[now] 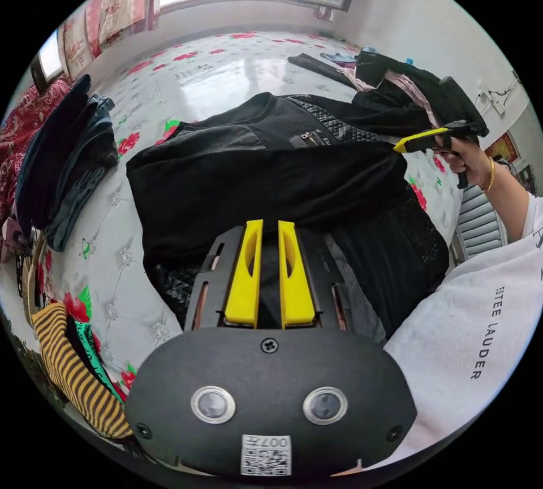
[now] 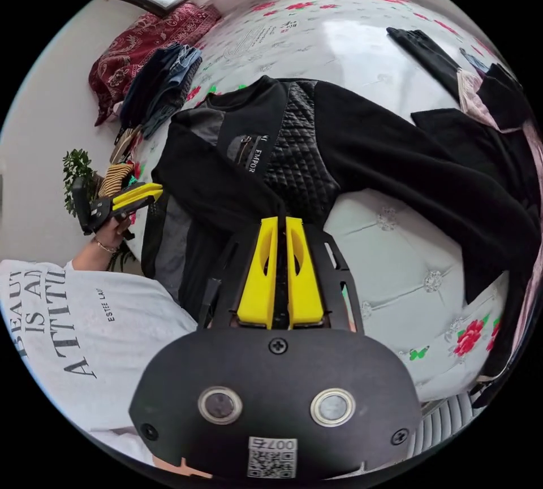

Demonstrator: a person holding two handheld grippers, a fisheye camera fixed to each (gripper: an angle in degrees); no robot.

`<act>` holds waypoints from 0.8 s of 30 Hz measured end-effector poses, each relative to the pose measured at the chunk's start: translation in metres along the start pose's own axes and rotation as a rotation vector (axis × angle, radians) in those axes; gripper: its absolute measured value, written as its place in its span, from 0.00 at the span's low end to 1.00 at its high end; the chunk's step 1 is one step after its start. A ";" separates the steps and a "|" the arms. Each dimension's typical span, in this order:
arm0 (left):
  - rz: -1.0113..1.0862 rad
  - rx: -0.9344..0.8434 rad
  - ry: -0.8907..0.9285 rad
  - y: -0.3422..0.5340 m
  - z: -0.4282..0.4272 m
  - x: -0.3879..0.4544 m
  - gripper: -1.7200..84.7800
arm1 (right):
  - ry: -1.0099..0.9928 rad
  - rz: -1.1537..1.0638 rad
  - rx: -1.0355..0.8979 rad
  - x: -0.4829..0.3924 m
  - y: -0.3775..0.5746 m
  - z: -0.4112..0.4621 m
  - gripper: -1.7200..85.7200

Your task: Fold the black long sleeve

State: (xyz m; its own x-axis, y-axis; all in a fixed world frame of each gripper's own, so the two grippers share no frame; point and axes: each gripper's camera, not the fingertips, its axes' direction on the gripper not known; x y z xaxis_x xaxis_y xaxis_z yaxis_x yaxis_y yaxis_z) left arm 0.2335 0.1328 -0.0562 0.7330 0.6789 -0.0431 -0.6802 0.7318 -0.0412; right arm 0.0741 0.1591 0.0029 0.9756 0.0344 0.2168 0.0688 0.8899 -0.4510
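The black long sleeve (image 1: 266, 172) lies spread on the flowered bed (image 1: 226, 70), quilted panels on its front and one sleeve folded across the body. My left gripper (image 1: 270, 226) sits low over its near edge, jaws nearly together with black cloth between them. A hand holds my right gripper (image 1: 408, 143) at the far end of that folded sleeve. In the right gripper view my right gripper (image 2: 281, 221) is shut on the sleeve's end over the shirt (image 2: 294, 133). The other sleeve (image 2: 430, 172) stretches out to the right. My left gripper (image 2: 148, 193) touches the shirt's side edge.
A stack of dark and denim clothes (image 1: 68, 144) lies at the bed's left, a striped garment (image 1: 73, 364) near the corner. More dark and pink clothes (image 1: 407, 82) are heaped at the far right. The person's white shirt (image 1: 475, 308) is close by the bed edge.
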 end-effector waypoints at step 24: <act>-0.476 -0.169 -0.087 0.043 0.013 -0.114 0.01 | -0.008 0.891 0.712 0.290 0.155 -0.103 0.09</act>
State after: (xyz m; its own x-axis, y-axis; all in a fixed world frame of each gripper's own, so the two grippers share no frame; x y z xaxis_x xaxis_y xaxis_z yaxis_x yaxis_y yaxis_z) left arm 0.1207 0.0880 -0.0405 0.9545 0.2801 0.1025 -0.2564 0.9462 -0.1973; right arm 0.3893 0.2606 -0.0930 0.6166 0.7840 0.0722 -0.7841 0.6033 0.1457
